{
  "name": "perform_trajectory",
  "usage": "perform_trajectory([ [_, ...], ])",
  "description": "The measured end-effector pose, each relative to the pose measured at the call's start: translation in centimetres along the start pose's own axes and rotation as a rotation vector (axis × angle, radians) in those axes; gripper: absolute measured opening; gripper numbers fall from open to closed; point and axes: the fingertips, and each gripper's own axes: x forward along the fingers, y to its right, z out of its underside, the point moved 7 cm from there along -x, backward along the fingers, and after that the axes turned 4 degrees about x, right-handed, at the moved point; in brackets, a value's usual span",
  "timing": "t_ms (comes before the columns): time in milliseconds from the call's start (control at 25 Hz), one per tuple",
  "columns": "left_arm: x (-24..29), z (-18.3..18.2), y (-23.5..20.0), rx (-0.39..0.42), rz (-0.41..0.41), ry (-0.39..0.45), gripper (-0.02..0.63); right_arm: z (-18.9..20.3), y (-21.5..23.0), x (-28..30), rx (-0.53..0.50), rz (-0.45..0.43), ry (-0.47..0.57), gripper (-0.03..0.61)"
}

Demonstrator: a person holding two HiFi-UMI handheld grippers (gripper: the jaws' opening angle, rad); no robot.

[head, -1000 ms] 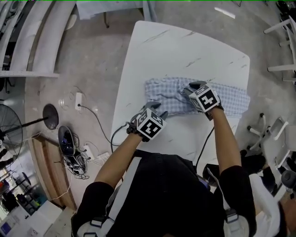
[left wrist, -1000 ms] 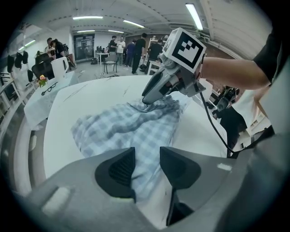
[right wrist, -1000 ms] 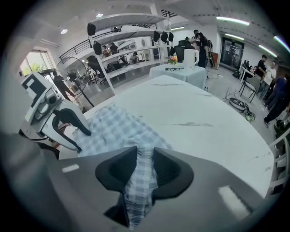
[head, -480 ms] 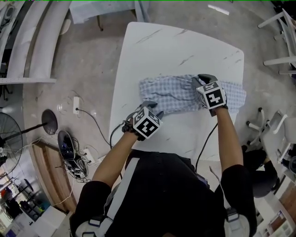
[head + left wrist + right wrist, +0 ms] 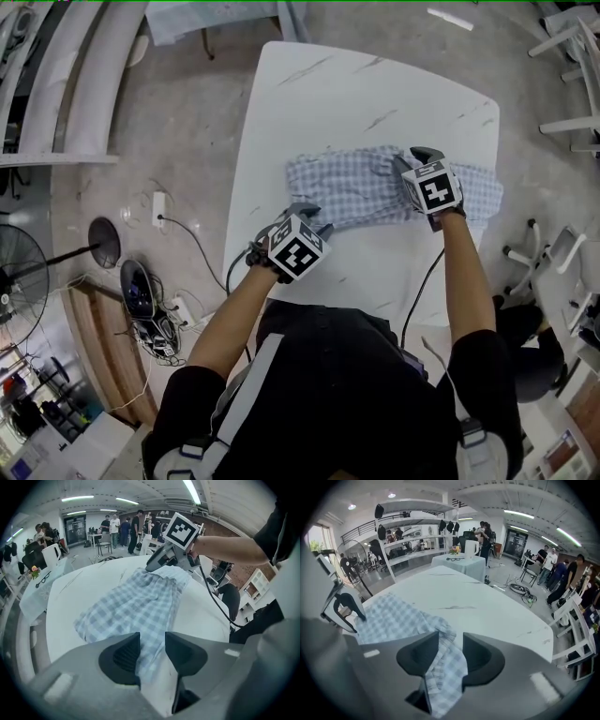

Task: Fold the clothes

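A blue-and-white checked garment lies stretched across the white marble table. My left gripper is at its near left edge. In the left gripper view the jaws are closed on a strip of the checked cloth. My right gripper is over the garment's right part. Its jaws are opening, with a bunched fold of the garment still pinched between them. Each gripper shows in the other's view: the right gripper and the left gripper.
The table's near edge is just below the garment. A standing fan and a heap of cables are on the floor at the left. White chairs stand at the right. Several people stand far back in both gripper views.
My right gripper has moved to the right and slightly farther away across the garment, taking cloth with it. The left gripper has stayed at the near left edge.
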Motion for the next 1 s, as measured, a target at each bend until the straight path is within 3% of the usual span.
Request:
perform_trajectory([
  [200,-0.7,-0.6,0.2,0.013,0.001,0.035,0.178,1.2,-0.3,-3.4,0.036,-0.025,0.067,0.161],
  [360,-0.2,-0.6,0.5,0.038,0.006,0.021,0.178,4.5,-2.4,-5.2,0.007,-0.072,0.013,0.160],
  [600,0.6,-0.3,0.8,0.048,-0.002,-0.002,0.178,8.8,-4.1,-5.1,0.071,-0.130,-0.002,0.161],
  [800,1.1,0.4,1.5,0.048,-0.003,-0.024,0.178,8.6,-4.6,-4.3,-0.058,-0.164,-0.001,0.280],
  [1000,1.1,0.8,1.6,0.026,-0.014,-0.026,0.178,7.7,-4.4,-3.2,-0.146,-0.186,-0.039,0.310],
])
